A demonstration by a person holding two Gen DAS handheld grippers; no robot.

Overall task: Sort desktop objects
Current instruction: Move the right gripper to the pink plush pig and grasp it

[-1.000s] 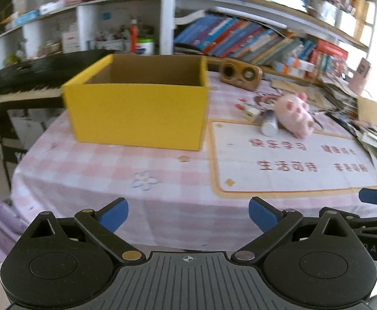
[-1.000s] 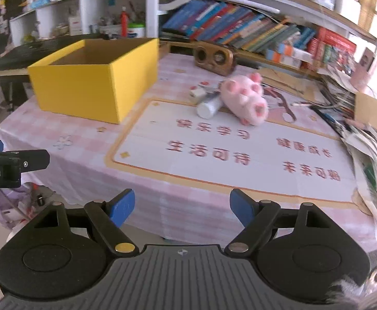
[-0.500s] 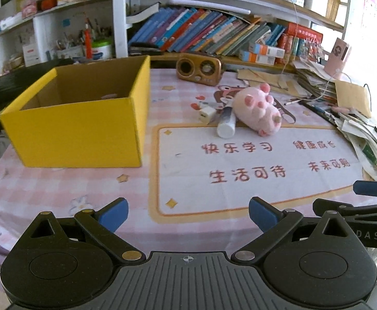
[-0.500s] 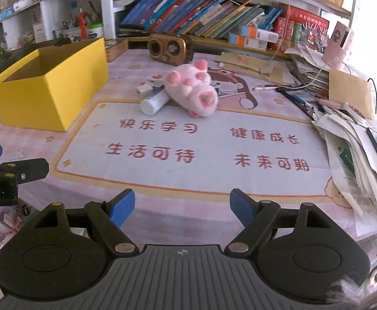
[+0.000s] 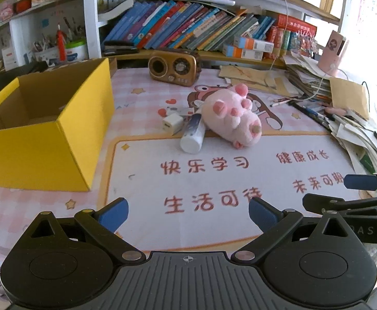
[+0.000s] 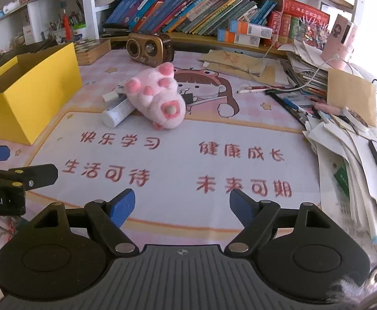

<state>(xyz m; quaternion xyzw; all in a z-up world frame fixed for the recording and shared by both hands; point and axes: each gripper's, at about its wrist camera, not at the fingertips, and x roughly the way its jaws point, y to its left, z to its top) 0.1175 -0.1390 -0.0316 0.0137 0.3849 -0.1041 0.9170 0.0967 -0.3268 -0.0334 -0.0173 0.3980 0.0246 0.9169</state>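
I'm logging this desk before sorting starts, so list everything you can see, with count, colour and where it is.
Box: one, yellow cardboard, open top, left side of the table.
Plush toy: one, pink, lying mid-table.
Tube: one, white, lying against the plush toy's left side.
Charger plug: one, white, just left of the tube.
Radio: one, brown, back of the table.
Desk mat: one, white with red characters, in front of both grippers.
Papers: a stack, mixed colours, right edge.
Books: a row, mostly blue, on the shelf behind.
Left gripper: open, holding nothing.
Right gripper: open, holding nothing.
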